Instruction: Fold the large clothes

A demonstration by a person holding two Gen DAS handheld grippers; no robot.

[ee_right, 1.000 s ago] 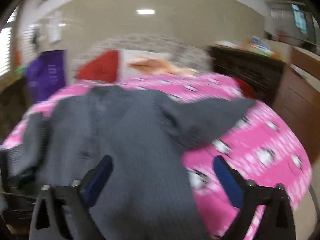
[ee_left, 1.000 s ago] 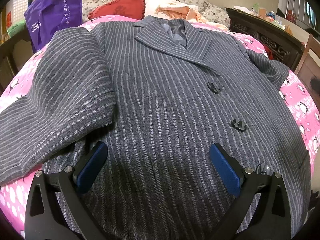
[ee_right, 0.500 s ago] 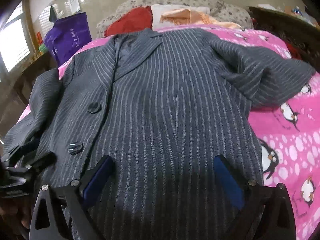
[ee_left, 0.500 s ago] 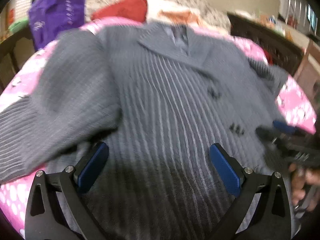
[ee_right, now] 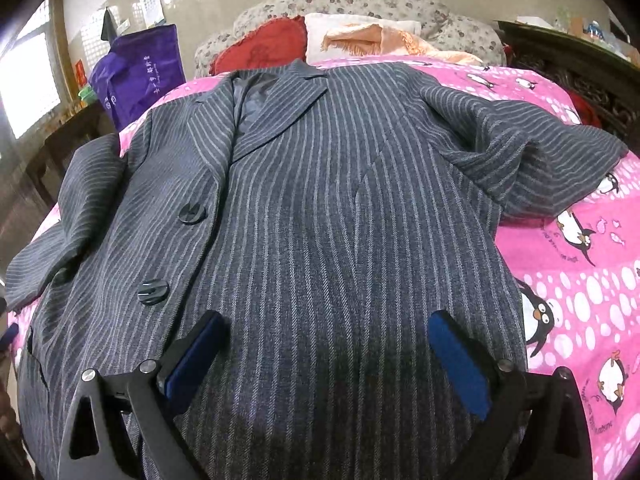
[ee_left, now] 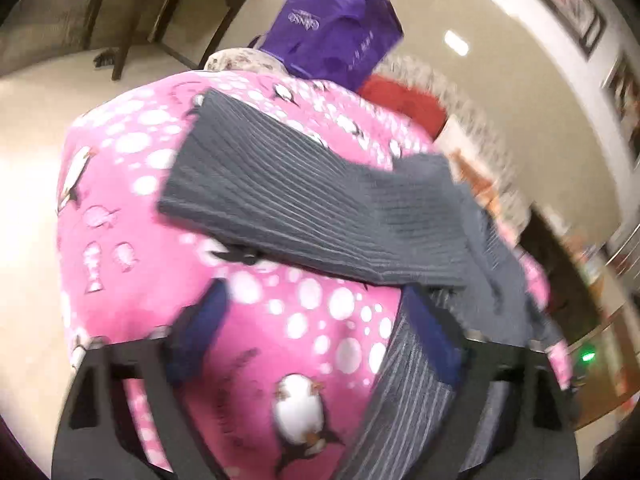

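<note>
Lying face up on the pink penguin bedspread (ee_right: 568,288), the grey pinstriped coat (ee_right: 320,220) fills the space ahead of the right gripper (ee_right: 326,360), whose blue pads stand wide apart just above the lower front of the cloth with nothing pinched between them. Two dark buttons (ee_right: 192,213) sit ahead and to the left of that claw, the collar lies far ahead, and one sleeve (ee_right: 540,160) lies folded out ahead to its right. The left gripper (ee_left: 316,336) is tilted and its view blurred; its jaws are closing but still broad, with bare bedspread (ee_left: 132,272) between them, the coat's edge (ee_left: 404,400) by its right pad and the other sleeve (ee_left: 304,204) stretched across just ahead of it. Beyond that sleeve stands a purple bag (ee_left: 336,36), and past the collar lie a red cushion (ee_right: 260,50) and an orange cloth (ee_right: 384,40)
</note>
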